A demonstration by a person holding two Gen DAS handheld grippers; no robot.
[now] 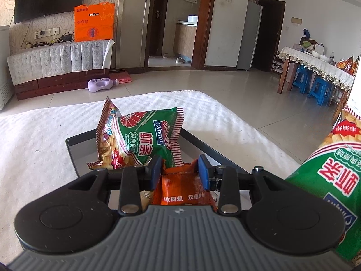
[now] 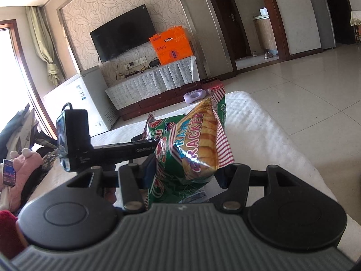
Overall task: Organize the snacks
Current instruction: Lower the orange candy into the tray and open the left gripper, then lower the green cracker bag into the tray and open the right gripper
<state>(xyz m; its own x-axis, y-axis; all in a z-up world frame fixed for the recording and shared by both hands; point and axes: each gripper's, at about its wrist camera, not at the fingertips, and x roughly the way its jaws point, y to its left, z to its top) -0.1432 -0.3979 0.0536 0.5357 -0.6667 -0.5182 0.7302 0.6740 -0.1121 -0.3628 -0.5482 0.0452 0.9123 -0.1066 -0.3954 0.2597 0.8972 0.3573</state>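
Both grippers grip snack packets over the white cloth-covered table. Landmark: the dark tray resting on that cloth. On the tray's far side a green prawn cracker bag leans upright. Right gripper, off the tray's right side, has its half-spread jaws pressed on a second green cracker bag, held in the air. Left gripper, above the tray's near edge, pinches a small orange packet between narrow blue pads.
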